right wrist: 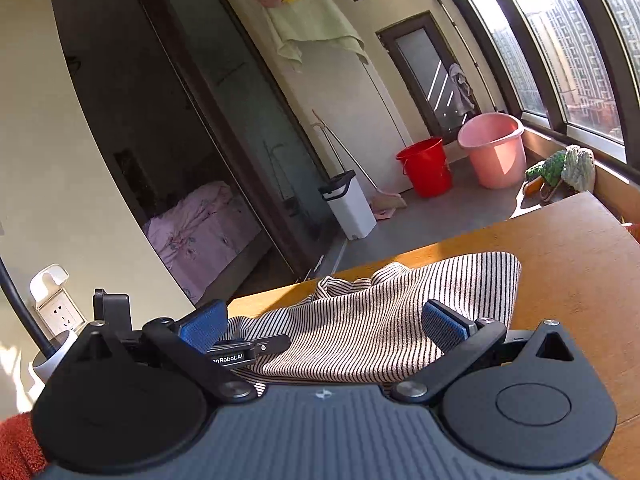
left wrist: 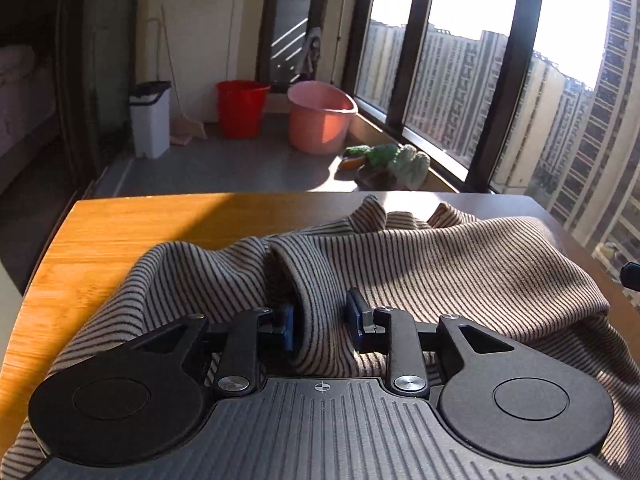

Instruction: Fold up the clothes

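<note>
Bare table [left wrist: 120, 232] left of and beyond shirt [left wrist: 460, 264]; bare on its right too [right wrist: 572, 264]. Raised fold [left wrist: 316, 280] sits between left gripper [left wrist: 320, 322] pads. Right gripper [right wrist: 332, 326] jaws wide, above shirt [right wrist: 380, 320].

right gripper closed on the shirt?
No. The right gripper stands wide open above the striped shirt, its blue pads far apart and gripping nothing.

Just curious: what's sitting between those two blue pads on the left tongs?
A raised fold of the striped garment sits between the left tongs pads, which are not yet closed on it, as the left wrist view shows.
</note>
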The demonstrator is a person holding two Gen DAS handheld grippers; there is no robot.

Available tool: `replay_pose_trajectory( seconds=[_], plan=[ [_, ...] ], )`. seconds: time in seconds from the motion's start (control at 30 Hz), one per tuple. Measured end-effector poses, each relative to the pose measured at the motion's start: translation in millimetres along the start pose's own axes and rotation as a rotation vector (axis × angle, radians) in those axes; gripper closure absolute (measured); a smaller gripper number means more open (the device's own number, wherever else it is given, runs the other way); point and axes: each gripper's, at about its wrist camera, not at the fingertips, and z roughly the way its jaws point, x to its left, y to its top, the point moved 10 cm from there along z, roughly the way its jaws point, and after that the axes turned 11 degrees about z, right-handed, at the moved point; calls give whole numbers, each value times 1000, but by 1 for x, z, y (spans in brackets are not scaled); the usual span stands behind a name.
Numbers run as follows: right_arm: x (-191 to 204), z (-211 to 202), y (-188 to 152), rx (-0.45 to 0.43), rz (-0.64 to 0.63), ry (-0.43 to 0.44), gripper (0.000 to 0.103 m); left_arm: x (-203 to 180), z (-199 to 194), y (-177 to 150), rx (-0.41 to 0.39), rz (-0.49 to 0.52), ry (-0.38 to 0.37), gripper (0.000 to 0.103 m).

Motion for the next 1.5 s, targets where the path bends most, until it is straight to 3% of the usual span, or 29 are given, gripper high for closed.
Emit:
replay_pose_trajectory(
  seconds=[0.13, 0.23, 0.4, 0.47, 0.57, 0.7, 0.8, 0.9, 0.97, 1.2, 1.3, 1.33, 1.5],
  plan=[
    [-40, 57, -10, 153, 124, -113, 0, 3, 1, 1, -4, -13, -10, 67],
    [-46, 64, -21, 128, 24, -113, 0, 7, 1, 2, -7, -35, -19, 61],
    [-41, 63, -27, 123, -15, -144, 0, 13, -7, 3, -25, -59, -36, 59],
    [-39, 64, -27, 123, -25, -150, 0, 12, -24, 5, -56, -37, -32, 45],
    [-39, 63, -26, 120, -22, -143, 0, 10, -67, 3, -103, 20, -43, 25],
    [-40, 60, -24, 112, -2, -122, 0, 9, -128, -23, -110, 147, -18, 19],
    [-39, 61, -25, 113, -9, -119, 0, 11, -162, -51, -78, 296, 64, 8],
    [-36, 63, -28, 134, -49, -142, 0, 16, -184, -72, -29, 409, 135, 8],
    [-34, 65, -29, 150, -76, -156, 0, 16, -195, -84, 2, 460, 153, 10],
    [-36, 64, -29, 156, -64, -144, 0, -7, -194, -114, 71, 592, 80, 21],
    [-33, 68, -32, 170, -106, -173, 0, -4, -182, -117, 93, 604, 115, 44],
    [-31, 69, -34, 179, -130, -187, 0, -1, -177, -118, 100, 600, 133, 58],
    [-27, 75, -41, 216, -226, -249, 0, 3, -155, -100, 78, 491, 112, 86]
  ],
)
